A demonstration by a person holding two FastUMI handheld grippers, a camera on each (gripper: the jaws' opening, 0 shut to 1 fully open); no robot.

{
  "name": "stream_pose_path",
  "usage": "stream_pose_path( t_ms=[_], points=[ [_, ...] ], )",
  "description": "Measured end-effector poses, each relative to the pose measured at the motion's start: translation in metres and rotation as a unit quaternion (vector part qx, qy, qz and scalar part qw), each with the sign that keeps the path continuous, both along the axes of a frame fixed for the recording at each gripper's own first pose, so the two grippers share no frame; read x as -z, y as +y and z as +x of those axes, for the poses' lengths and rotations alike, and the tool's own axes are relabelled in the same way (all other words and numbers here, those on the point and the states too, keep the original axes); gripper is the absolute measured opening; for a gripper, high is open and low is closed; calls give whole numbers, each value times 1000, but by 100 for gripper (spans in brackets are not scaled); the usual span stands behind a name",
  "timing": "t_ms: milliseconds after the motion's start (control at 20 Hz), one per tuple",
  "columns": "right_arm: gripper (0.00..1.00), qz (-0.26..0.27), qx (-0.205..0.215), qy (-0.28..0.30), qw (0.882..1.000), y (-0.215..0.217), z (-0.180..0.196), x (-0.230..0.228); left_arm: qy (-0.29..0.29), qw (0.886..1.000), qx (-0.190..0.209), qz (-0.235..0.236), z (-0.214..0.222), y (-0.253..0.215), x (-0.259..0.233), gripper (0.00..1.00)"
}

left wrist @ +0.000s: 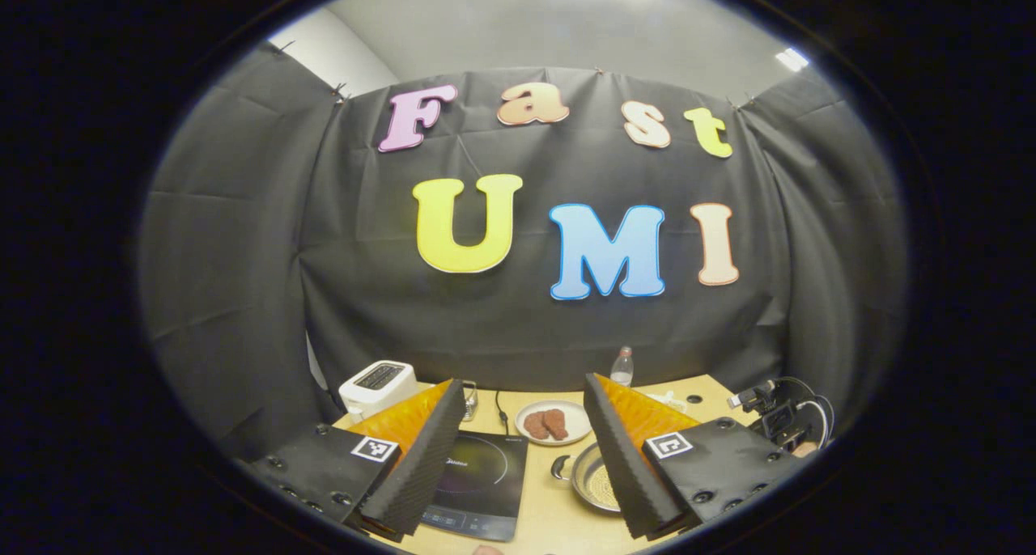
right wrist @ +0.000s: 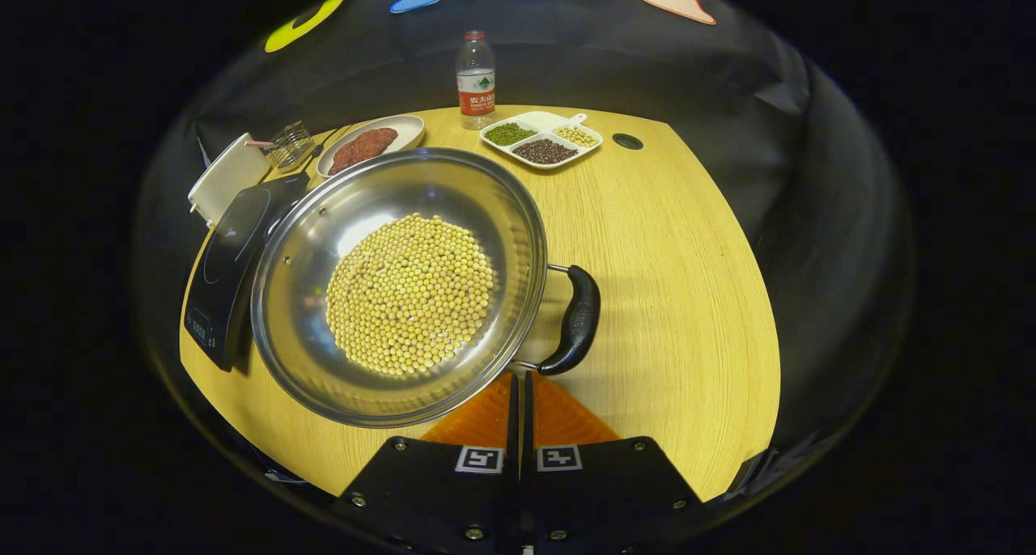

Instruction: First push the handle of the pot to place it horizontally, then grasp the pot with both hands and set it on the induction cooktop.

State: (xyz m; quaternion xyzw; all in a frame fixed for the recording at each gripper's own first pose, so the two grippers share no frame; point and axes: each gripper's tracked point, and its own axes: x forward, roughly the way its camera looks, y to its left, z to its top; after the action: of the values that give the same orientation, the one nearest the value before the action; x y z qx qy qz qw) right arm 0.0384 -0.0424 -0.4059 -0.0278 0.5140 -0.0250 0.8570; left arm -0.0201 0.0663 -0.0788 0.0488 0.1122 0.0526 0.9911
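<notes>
Black cloth is hanging behind a wooden table (right wrist: 672, 239), and we are holding the left gripper (left wrist: 524, 450) high and back, its fingers spread wide apart over the scene, so it is waiting rather than working. Between those fingers, in the lower middle of the left gripper view, the induction cooktop (left wrist: 477, 478) is lying flat with the pot (left wrist: 595, 478) just to its right.

We are bringing the right gripper (right wrist: 518, 385) in low at the bottom centre of the right gripper view, fingers pressed together with nothing between them, which suits a push, not a grasp. Its tips are sitting just below the pot's rim and close beside the lower end of the pot handle (right wrist: 576, 320), which is pointing toward the right of that frame. The pot is carrying a bed of soybeans (right wrist: 411, 296), so we judge any shove should be gentle.

Room is lying open on the bare wood to the right of the handle. To the left the pot's rim is overlapping the cooktop's edge, and a plate of meat (right wrist: 368, 144), a divided dish of beans (right wrist: 542, 138) and a water bottle (right wrist: 475, 78) are standing well back in the upper part of the frame.
</notes>
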Motion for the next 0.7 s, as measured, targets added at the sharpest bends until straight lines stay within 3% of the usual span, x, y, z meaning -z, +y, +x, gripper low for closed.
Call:
stream_pose_path(
  t_ms=[700],
  points=[
    [1, -34, 9, -27, 999, -22, 41, -4, 4, 1000, 20, -3, 5, -2, 5, 92]
  ],
)
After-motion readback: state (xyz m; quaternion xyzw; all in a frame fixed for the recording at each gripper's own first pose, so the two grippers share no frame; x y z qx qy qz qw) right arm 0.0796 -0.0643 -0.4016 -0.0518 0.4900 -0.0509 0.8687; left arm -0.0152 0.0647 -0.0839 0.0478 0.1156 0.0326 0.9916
